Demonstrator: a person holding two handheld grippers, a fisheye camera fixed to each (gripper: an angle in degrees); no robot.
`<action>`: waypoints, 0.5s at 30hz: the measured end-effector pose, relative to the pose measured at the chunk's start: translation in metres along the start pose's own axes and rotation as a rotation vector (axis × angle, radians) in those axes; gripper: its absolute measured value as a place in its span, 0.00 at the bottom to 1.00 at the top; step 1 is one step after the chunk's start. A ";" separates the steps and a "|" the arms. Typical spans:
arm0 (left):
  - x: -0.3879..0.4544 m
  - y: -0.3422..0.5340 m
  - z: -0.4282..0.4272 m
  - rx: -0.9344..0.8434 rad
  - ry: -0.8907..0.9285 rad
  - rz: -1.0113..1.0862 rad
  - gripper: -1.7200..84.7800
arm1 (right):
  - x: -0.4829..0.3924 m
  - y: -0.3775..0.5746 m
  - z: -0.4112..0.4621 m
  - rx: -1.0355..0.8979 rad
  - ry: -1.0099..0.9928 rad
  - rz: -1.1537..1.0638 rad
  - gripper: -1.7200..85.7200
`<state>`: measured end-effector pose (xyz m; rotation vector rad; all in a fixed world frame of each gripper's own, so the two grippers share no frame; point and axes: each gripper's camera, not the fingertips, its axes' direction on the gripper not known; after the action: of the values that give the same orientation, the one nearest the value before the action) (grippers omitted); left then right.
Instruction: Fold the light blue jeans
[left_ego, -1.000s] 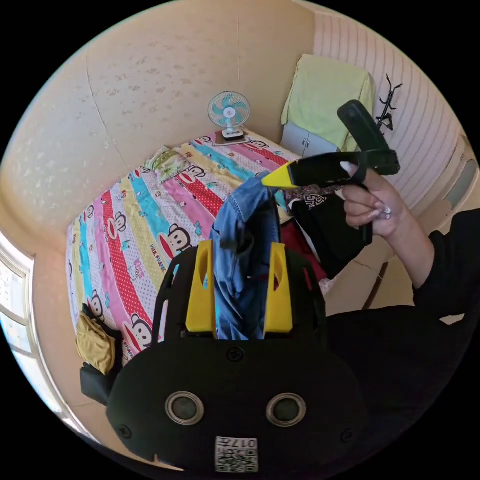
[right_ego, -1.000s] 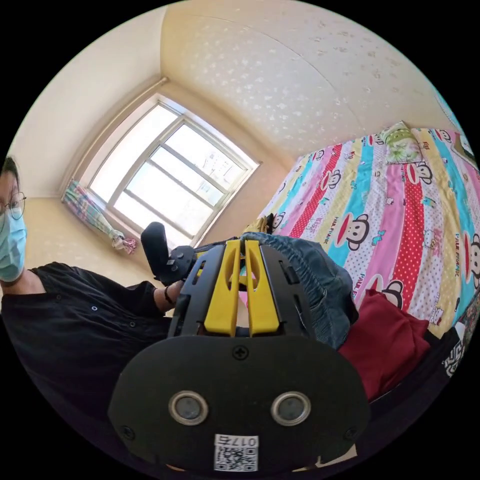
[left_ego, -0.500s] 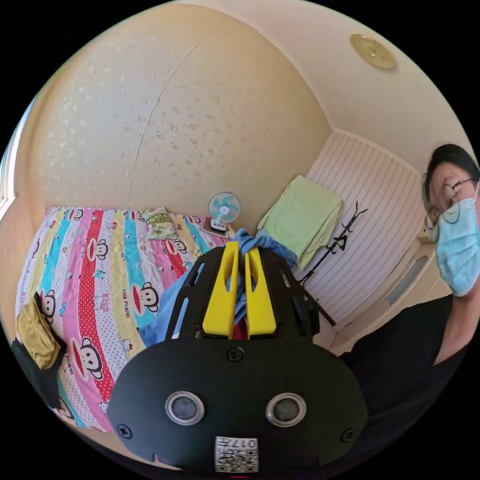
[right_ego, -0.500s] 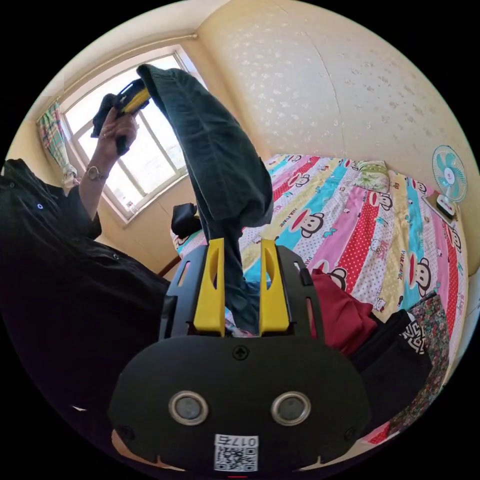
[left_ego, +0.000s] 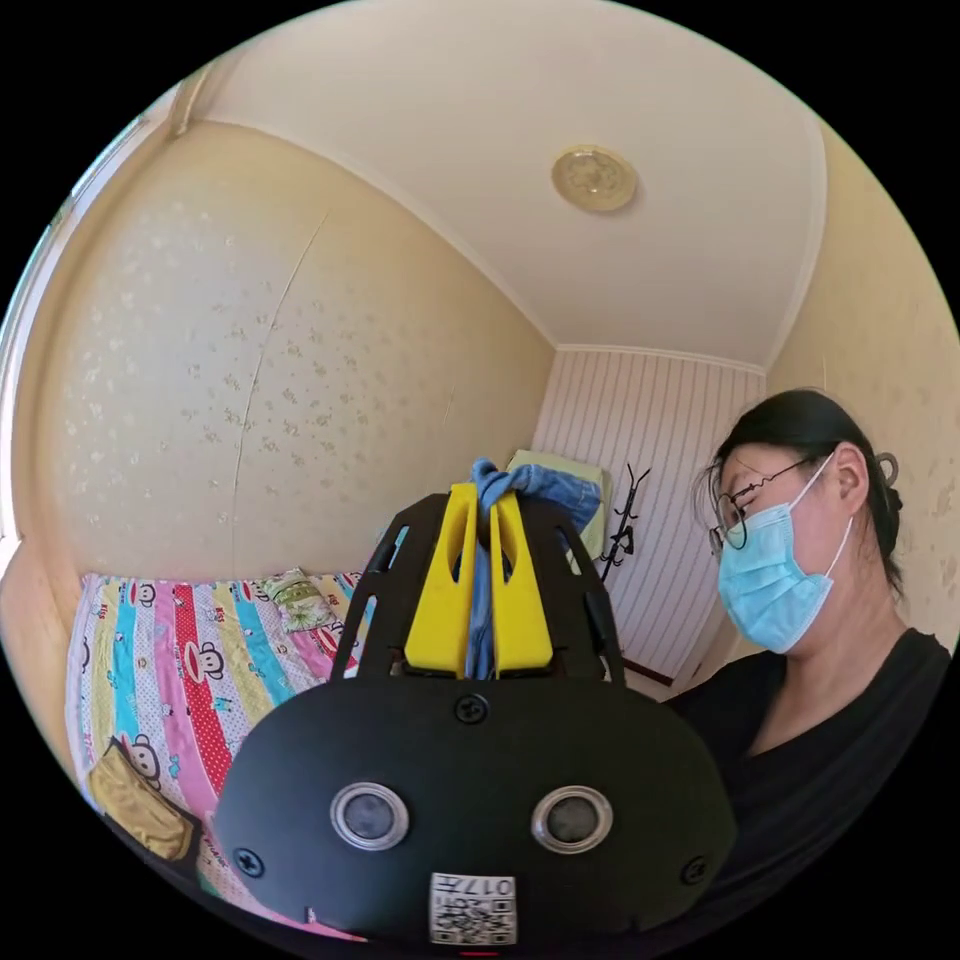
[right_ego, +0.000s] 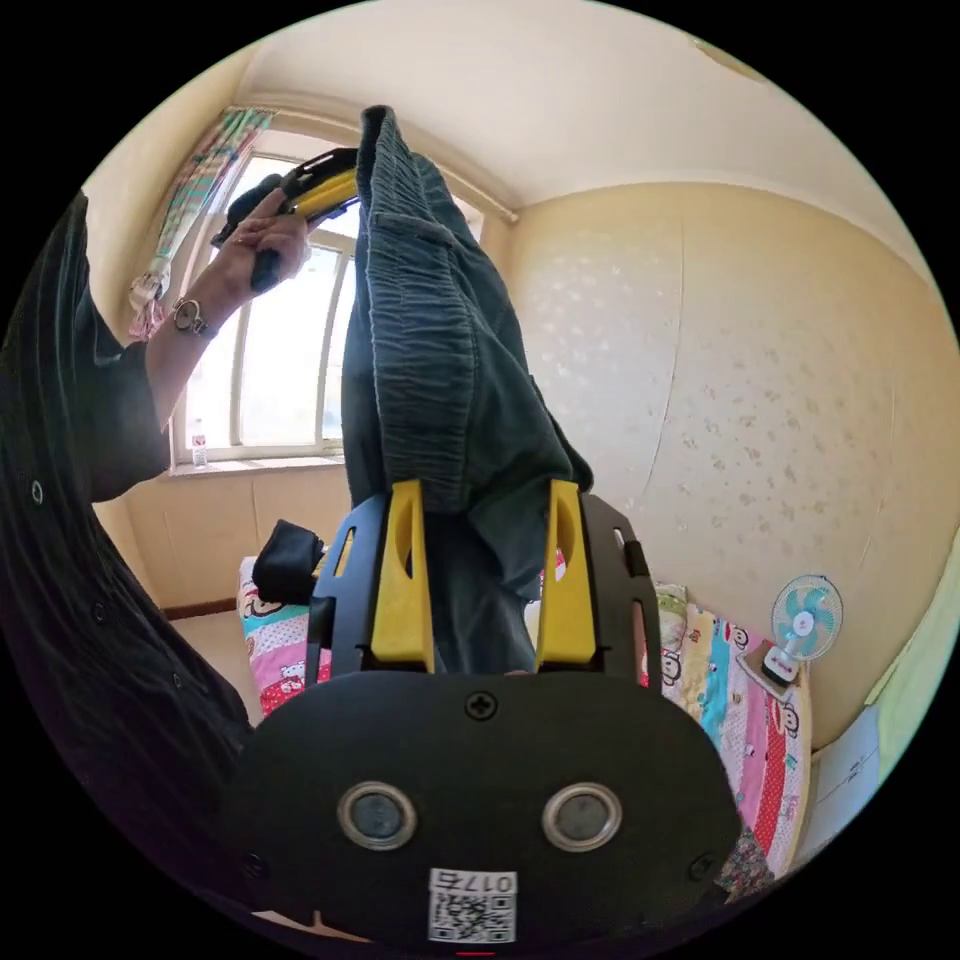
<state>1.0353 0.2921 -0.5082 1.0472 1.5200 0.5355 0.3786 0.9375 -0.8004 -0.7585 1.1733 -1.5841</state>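
Observation:
The light blue jeans (right_ego: 440, 330) hang in a long bundle, their gathered waistband running down its left side. High against the window, a hand holds my left gripper (right_ego: 335, 190), shut on their top end. In the left gripper view the left gripper (left_ego: 484, 495) pinches a strip of denim, and a bunch of the jeans (left_ego: 545, 485) spills over its tips. My right gripper (right_ego: 485, 490) is lower down, open, its yellow jaws wide apart. The hanging denim passes loosely between them.
A bed with a striped cartoon sheet (left_ego: 170, 640) lies below. On it are a black garment (right_ego: 285, 560), a yellow garment (left_ego: 135, 800) and a small fan (right_ego: 805, 615). A coat rack (left_ego: 622, 510) stands by the panelled wall. The person in black (left_ego: 800, 700) stands close on the right.
The left gripper has risen further with the jeans, which now hang longer. The right gripper's jaws have spread wider around the denim. Both cameras tilted up toward the ceiling.

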 end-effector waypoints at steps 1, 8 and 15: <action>-0.001 -0.007 -0.017 0.029 0.008 -0.011 0.02 | -0.019 -0.016 -0.002 0.017 0.008 -0.066 0.22; 0.019 -0.043 -0.065 0.081 0.000 0.009 0.02 | -0.129 -0.067 -0.002 0.090 -0.023 -0.228 0.23; 0.068 -0.087 -0.075 0.104 -0.048 0.033 0.02 | -0.209 -0.067 0.013 0.107 -0.171 -0.211 0.22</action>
<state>0.9405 0.3220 -0.5971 1.1588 1.5034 0.4545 0.4343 1.1337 -0.7184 -0.9519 0.9018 -1.7028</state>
